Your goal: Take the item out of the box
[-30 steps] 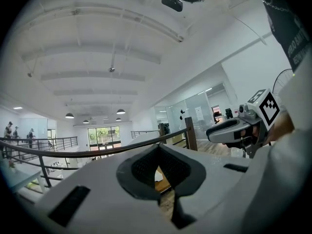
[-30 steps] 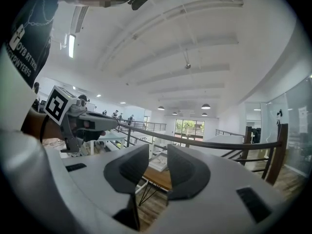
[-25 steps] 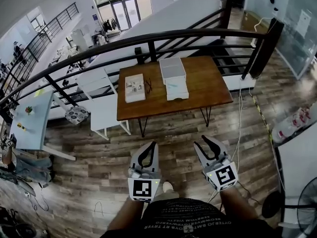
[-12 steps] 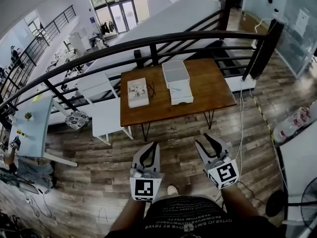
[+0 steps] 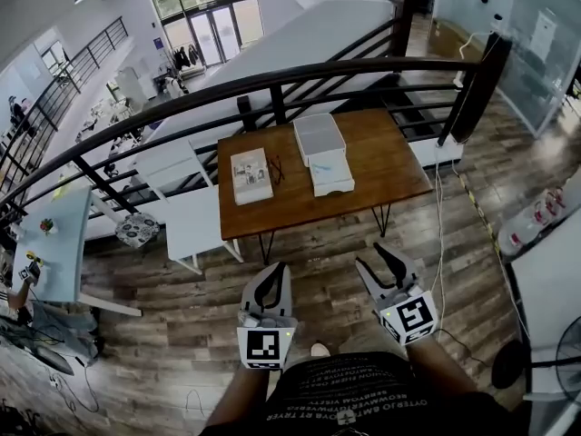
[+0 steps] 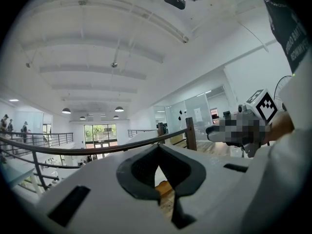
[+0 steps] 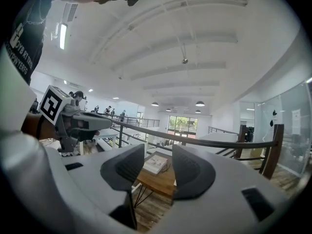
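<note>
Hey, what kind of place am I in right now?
Probably a mezzanine in an open-plan office: a black railing overlooks a lower floor, a wooden table stands on plank flooring, and glass doors show beyond.

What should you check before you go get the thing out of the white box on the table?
1. Left gripper empty: ok. Its fingers are together with nothing between them.
2. Right gripper ready to grab: ok. Its fingers are apart, have just been opening, and hold nothing.
3. Wooden table close enough to reach: not ok. It stands well ahead across the floor.
4. White box open: cannot tell from this far.
5. Item inside the box: cannot tell; nothing of it shows.
</note>
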